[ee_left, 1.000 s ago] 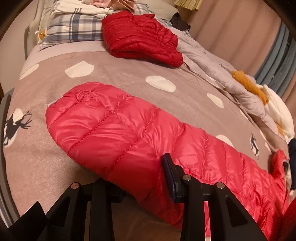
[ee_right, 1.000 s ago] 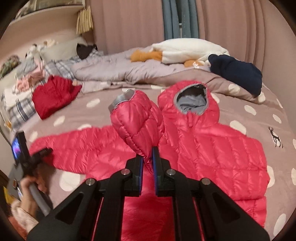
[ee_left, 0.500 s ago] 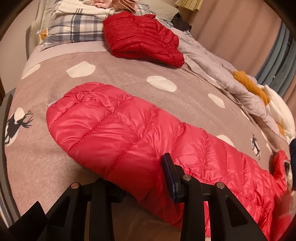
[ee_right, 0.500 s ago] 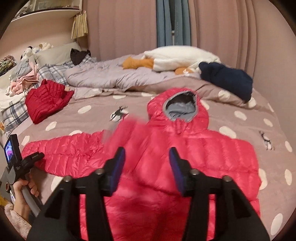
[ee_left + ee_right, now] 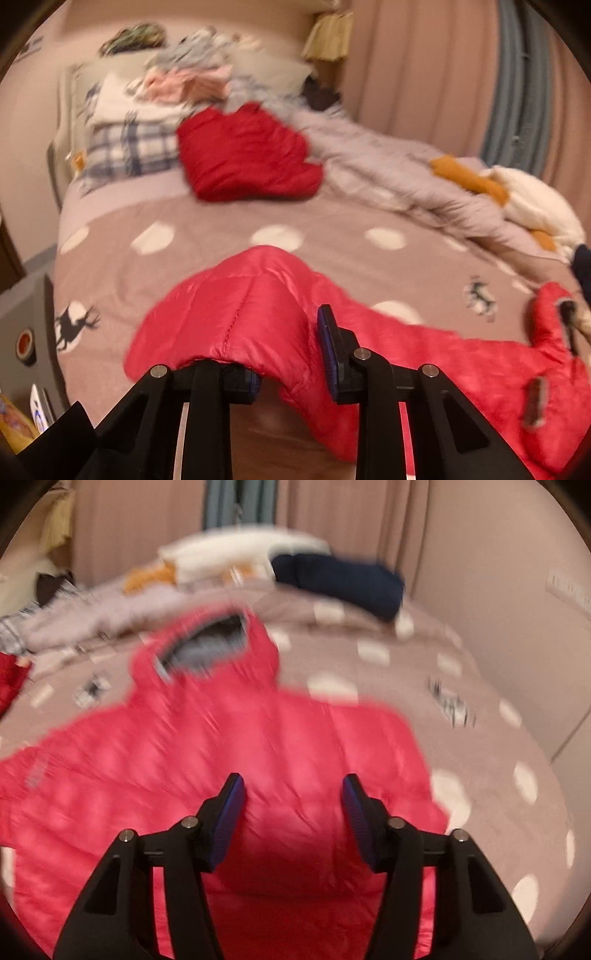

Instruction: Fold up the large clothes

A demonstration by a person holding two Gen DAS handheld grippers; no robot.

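A pink-red hooded puffer jacket (image 5: pixel 236 760) lies spread on the spotted brown bedspread (image 5: pixel 480 760), hood (image 5: pixel 207 650) toward the far side. In the left wrist view its sleeve (image 5: pixel 251 310) is raised off the bed and draped between the fingers of my left gripper (image 5: pixel 291 354), which is shut on the sleeve. My right gripper (image 5: pixel 291 812) is open and empty, hovering over the jacket's body. Both views are blurred by motion.
A folded dark red jacket (image 5: pixel 247 155) lies near the plaid pillow (image 5: pixel 125 151). A grey quilt (image 5: pixel 406 181), orange and white plush (image 5: pixel 517 199), and a navy folded garment (image 5: pixel 343 579) line the bed's far side. Curtains and wall stand behind.
My left gripper has lifted the sleeve off the bed. My right gripper let go of the other sleeve, opened wide and swung right over the jacket's body.
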